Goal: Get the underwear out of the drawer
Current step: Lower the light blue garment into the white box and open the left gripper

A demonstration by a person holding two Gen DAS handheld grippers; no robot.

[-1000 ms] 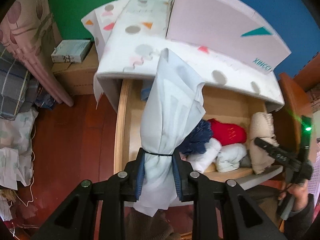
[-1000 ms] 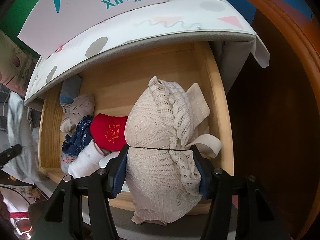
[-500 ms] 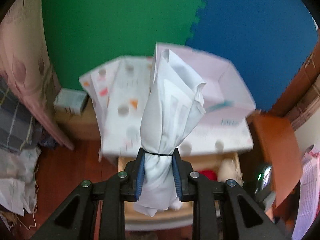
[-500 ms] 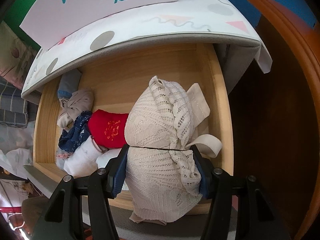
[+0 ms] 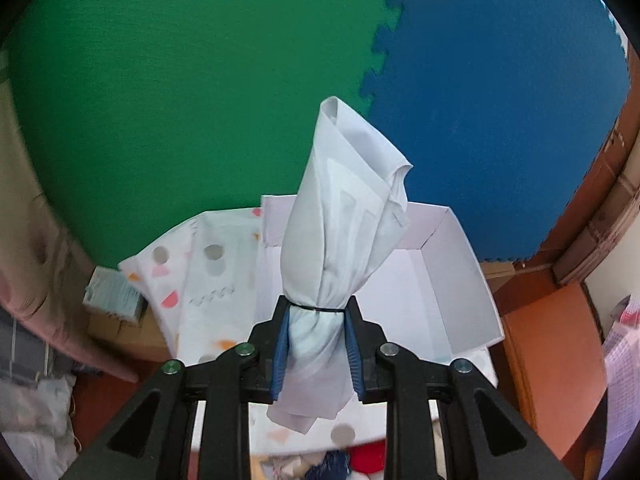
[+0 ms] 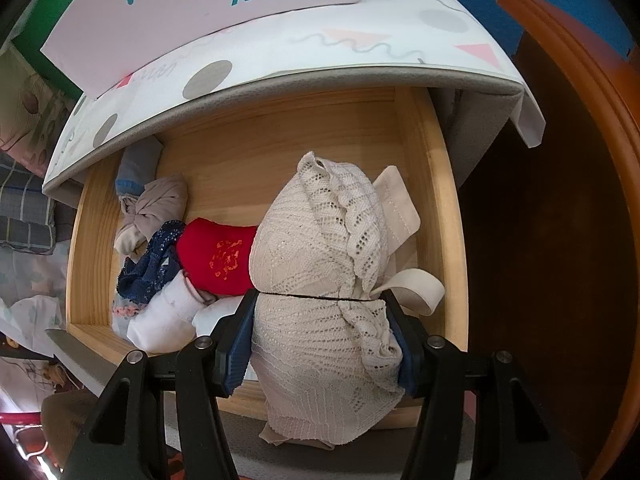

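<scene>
My left gripper [image 5: 316,312] is shut on a pale blue-white piece of underwear [image 5: 344,216], held high above the cabinet top in front of an open white shoe box [image 5: 452,280]. My right gripper [image 6: 322,300] is shut on a cream lace piece of underwear [image 6: 320,248], held over the right side of the open wooden drawer [image 6: 436,184]. In the drawer lie a red piece [image 6: 218,256], a dark blue lace piece [image 6: 152,264], a white piece [image 6: 168,312] and a beige knotted piece [image 6: 156,208].
The cabinet top has a white patterned cover [image 6: 360,52] with the shoe box marked XINCCI [image 6: 240,8] on it. A brown wooden panel [image 6: 560,200] stands right of the drawer. Green [image 5: 180,80] and blue [image 5: 500,100] foam mats line the wall. Bedding lies at left [image 5: 32,420].
My left gripper has risen and tilted up with the pale underwear, from over the drawer to above the cabinet top facing the shoe box. The right gripper has barely moved with the cream lace piece.
</scene>
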